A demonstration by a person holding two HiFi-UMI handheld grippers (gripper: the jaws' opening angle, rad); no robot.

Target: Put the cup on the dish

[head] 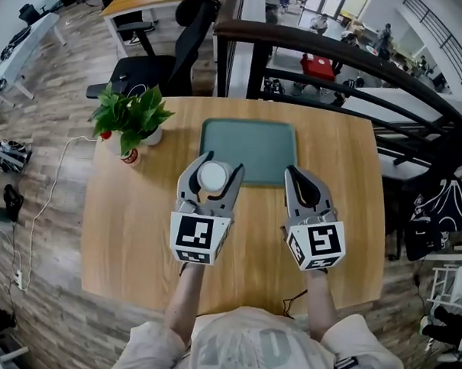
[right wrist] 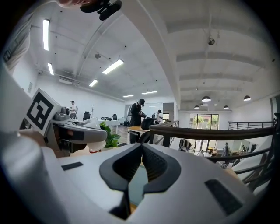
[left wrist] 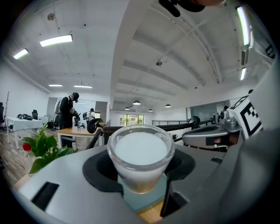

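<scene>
In the head view, your left gripper [head: 219, 167] is closed round a clear cup [head: 213, 177] with a white inside, one jaw against each side of it. The cup sits between those jaws over the near left corner of the green tray [head: 252, 144], which lies straight ahead of both grippers on the wooden table [head: 141, 237]. Whether the cup touches the tray cannot be told. Your right gripper [head: 298, 174] is beside the left one, apart from it, with its jaws drawn together and nothing between them; its tips reach the tray's near edge. A potted plant [head: 131, 119] stands ahead and to the left of your left gripper.

In the left gripper view, the cup [left wrist: 141, 157] stands upright between the jaws, and the dark pads [left wrist: 103, 175] press on its wall from both sides. Under it you see a strip of the tray [left wrist: 144, 197]. The plant [left wrist: 43, 149] is to the left, and the right gripper [left wrist: 210, 134] is to the right.

In the right gripper view, your right gripper [right wrist: 141, 148] has its jaw tips pressed together and empty. The tray [right wrist: 138, 183] shows through the gap below the tips. The left gripper [right wrist: 76, 131] is at the left, with the plant [right wrist: 112, 136] beyond it.
</scene>
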